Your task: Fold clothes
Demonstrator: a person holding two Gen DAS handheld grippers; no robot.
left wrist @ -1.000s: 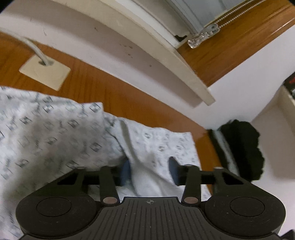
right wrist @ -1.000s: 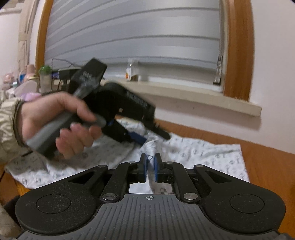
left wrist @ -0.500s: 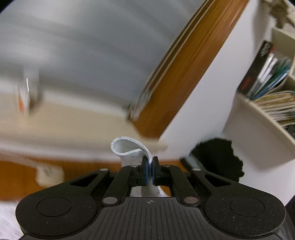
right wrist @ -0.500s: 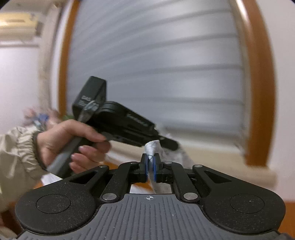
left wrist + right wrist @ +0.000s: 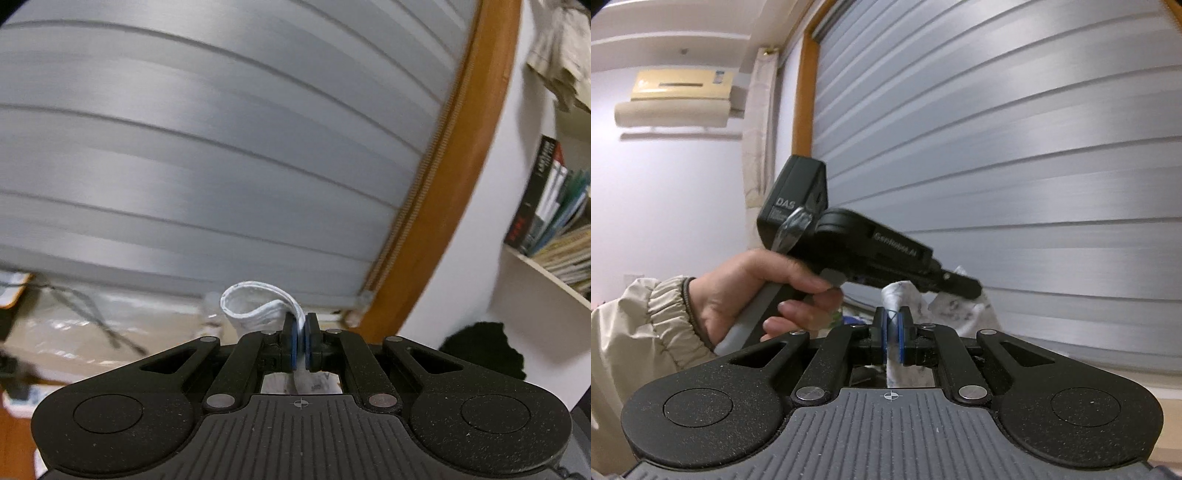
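Observation:
A white garment with a small grey print is lifted off the table by both grippers. In the left wrist view my left gripper point(image 5: 302, 345) is shut on a curled hem of the garment point(image 5: 258, 308), which loops up over the pads. In the right wrist view my right gripper point(image 5: 893, 341) is shut on another fold of the garment point(image 5: 899, 295). The left gripper point(image 5: 960, 282) also shows there, held by a hand point(image 5: 753, 291) in a beige sleeve, with printed cloth hanging at its tip. The rest of the garment hangs out of sight below.
Grey window blinds point(image 5: 207, 147) in an orange-brown wooden frame point(image 5: 439, 199) fill the background. A bookshelf point(image 5: 550, 221) and a black bundle point(image 5: 484, 350) stand at the right. An air conditioner point(image 5: 676, 98) hangs on the far wall. A cluttered sill point(image 5: 74, 332) lies lower left.
The left gripper shut on the garment's hem. Both grippers rose from the table with the cloth; the views swung from the tabletop up to the blinds.

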